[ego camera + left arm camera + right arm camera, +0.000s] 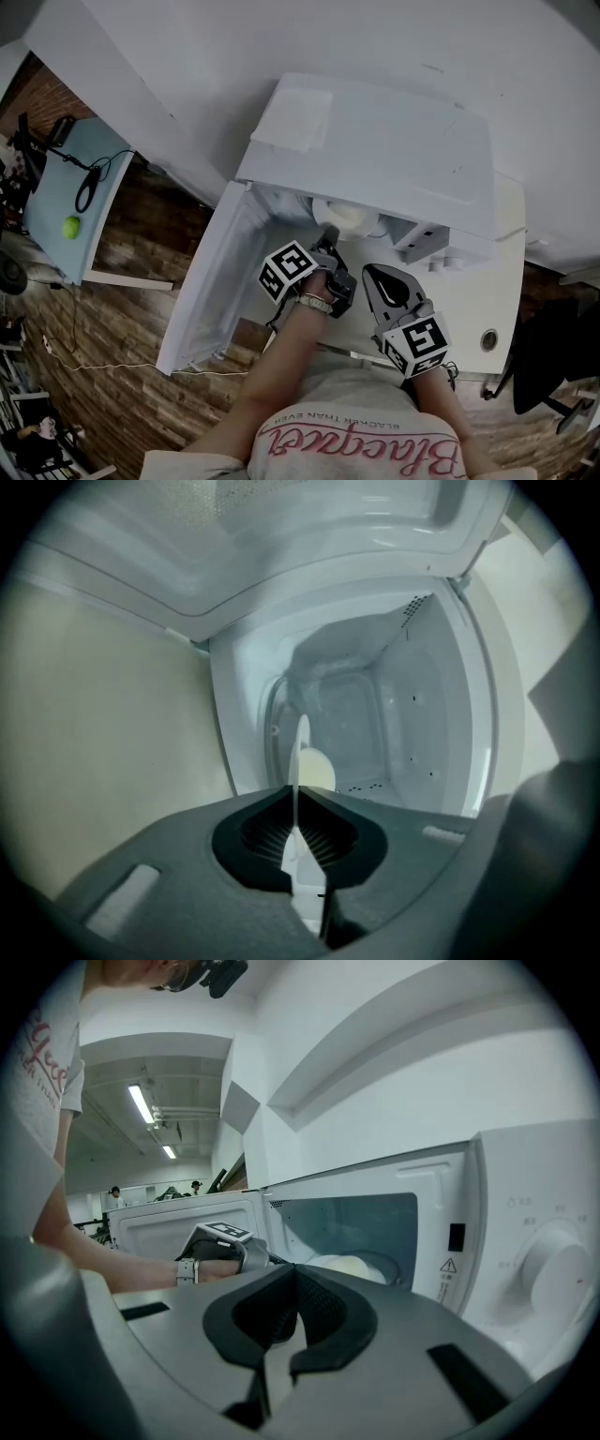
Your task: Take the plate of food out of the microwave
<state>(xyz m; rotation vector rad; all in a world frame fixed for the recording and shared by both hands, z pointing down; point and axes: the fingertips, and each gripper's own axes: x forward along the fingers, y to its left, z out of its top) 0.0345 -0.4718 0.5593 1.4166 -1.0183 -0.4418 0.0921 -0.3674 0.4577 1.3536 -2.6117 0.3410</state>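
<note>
The white microwave (375, 150) stands with its door (211, 281) swung open to the left. Inside sits a white plate (347, 217) bearing a pale round piece of food (317, 771). My left gripper (328, 239) reaches into the cavity, shut on the plate's near rim. In the left gripper view the plate (300, 747) shows edge-on as a thin white line pinched between the pads. My right gripper (384, 281) hangs outside, in front of the oven's right half, shut and holding nothing. In the right gripper view the plate (352, 1267) lies beyond its closed jaws.
A folded white cloth (292, 117) lies on top of the microwave. The control dial (553, 1269) is on the oven's right side. The open door blocks the left. A light blue desk (56, 211) with a green ball (71, 226) stands far left.
</note>
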